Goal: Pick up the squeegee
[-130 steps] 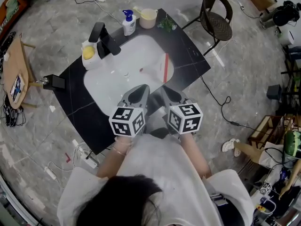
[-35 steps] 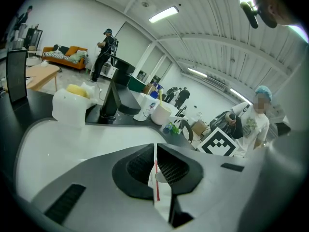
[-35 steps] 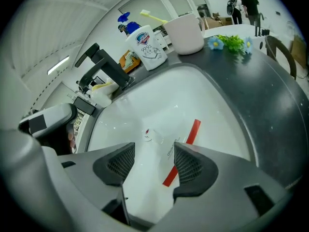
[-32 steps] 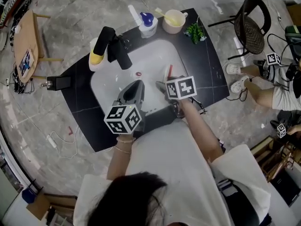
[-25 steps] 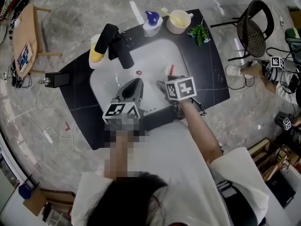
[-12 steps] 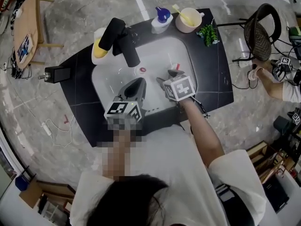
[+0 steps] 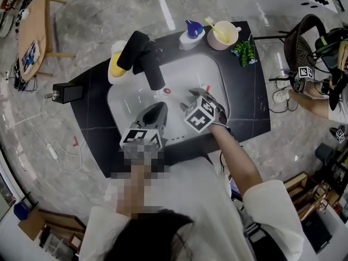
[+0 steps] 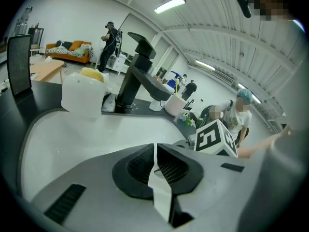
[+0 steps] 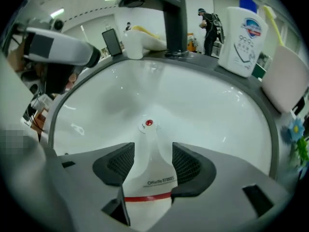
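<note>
– Two grippers hang over the sink's (image 7: 126, 99) six-o'clock side; what do their own cameras add?
– Plenty. From the head view, the right gripper (image 7: 191, 94) covers nearly all of the squeegee (image 7: 207, 88); only a red sliver pokes out at its one o'clock. The right gripper view shows the ribbed black pads (image 9: 118, 164) pressed against both flanks of it, low in the sink.
– And its make?
– Glossy white plastic, narrow at the neck and flaring broad toward the camera, with a thin red band across and small grey print. Whether it touches the porcelain, I cannot tell.
– The left gripper (image 8: 155, 147)?
– Its view shows the jaws together but for a hairline slit, nothing between them. The other tool's marker cube (image 8: 217, 139) stands at its three o'clock.
– Further out?
– Just past the squeegee's neck lies the drain (image 9: 148, 123), a small disc with a red centre. The sink is smooth, shiny white, a rounded rectangle set in a veined black countertop (image 7: 251, 105). At eleven o'clock rises a matt black, square-edged faucet (image 7: 150, 65). At twelve stands a white soap bottle (image 9: 243, 35) with a blue pump, its printed label shown only by the right gripper view. At one sits a cream cup (image 7: 224, 35), then a small green plant (image 7: 246, 52).
</note>
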